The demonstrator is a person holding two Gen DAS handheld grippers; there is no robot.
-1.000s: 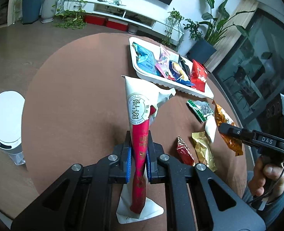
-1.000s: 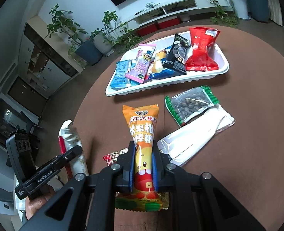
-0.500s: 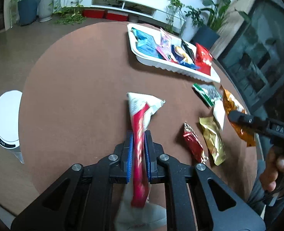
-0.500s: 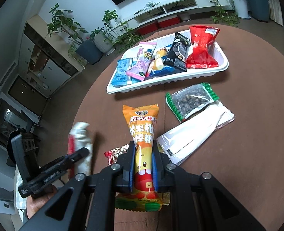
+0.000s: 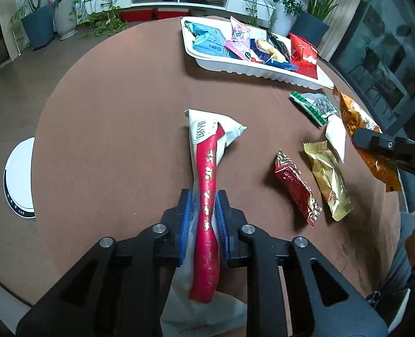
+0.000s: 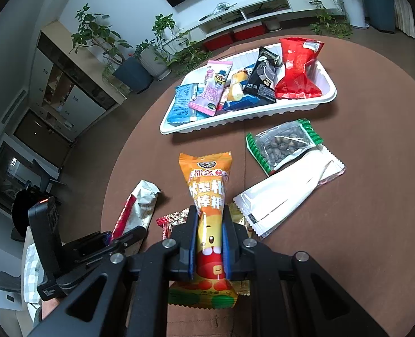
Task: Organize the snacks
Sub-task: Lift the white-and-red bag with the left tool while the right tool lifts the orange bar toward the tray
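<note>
My left gripper (image 5: 203, 206) is shut on a long red-and-white snack pack (image 5: 207, 151) whose far end lies low on the brown round table (image 5: 117, 106). My right gripper (image 6: 209, 219) is shut on an orange snack pack (image 6: 207, 179) held above the table. A white tray (image 6: 263, 109) at the far side holds several packs, including a red pack (image 6: 297, 70). The tray also shows in the left wrist view (image 5: 263, 70). The left gripper with its pack shows in the right wrist view (image 6: 134, 210).
Loose on the table: a green-edged nut bag (image 6: 283, 143), a white pack (image 6: 286, 196), a red foil pack (image 5: 294, 182) and a gold foil pack (image 5: 329, 179). A white round device (image 5: 19, 179) stands on the floor left of the table. Plants and a TV bench stand behind.
My left gripper has lowered the red-and-white pack from a raised, upright pose down toward the table. My right gripper has held the orange pack almost still.
</note>
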